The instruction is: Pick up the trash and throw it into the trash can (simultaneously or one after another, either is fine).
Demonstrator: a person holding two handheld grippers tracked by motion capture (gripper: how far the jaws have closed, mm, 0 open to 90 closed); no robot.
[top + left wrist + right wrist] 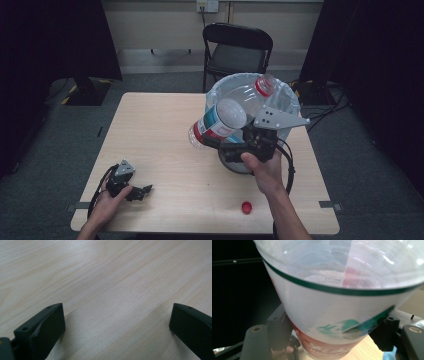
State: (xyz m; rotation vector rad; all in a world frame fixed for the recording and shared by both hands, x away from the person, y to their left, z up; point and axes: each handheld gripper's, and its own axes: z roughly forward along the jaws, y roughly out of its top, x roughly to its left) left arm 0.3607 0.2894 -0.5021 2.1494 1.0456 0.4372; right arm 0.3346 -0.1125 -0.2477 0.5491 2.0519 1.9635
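Right gripper (231,142) clamped across the labelled waist of a clear plastic bottle (218,124), jaws pressing either side of the white, green and red label (329,322) as seen along the right gripper view. Held nearly level, base toward 12 o'clock of the gripper and neck end toward 8 o'clock, at the near-left rim of the bin; probably carried this way so the bottle can be swung over the opening and dropped in. Gripped at the widest, stiffest part, likely to keep the thin wall from buckling and slipping.

Just beyond, at 1 o'clock from the bottle, a round bin (289,100) lined with a pale translucent bag, standing on the table's far right quarter. Inside, a second clear bottle with a red cap (264,85) lying against the far wall; nothing else made out in there.

At 5 o'clock from the bin, a loose red cap (246,207) on the wooden table (165,130), near the front edge.

Left gripper (140,192) at 8 o'clock on the table, resting low in the hand, jaws spread wide apart with only bare wood between them in the left gripper view; parked, seemingly waiting its turn.

Beyond the table at 12 o'clock, a black folding chair (235,47).
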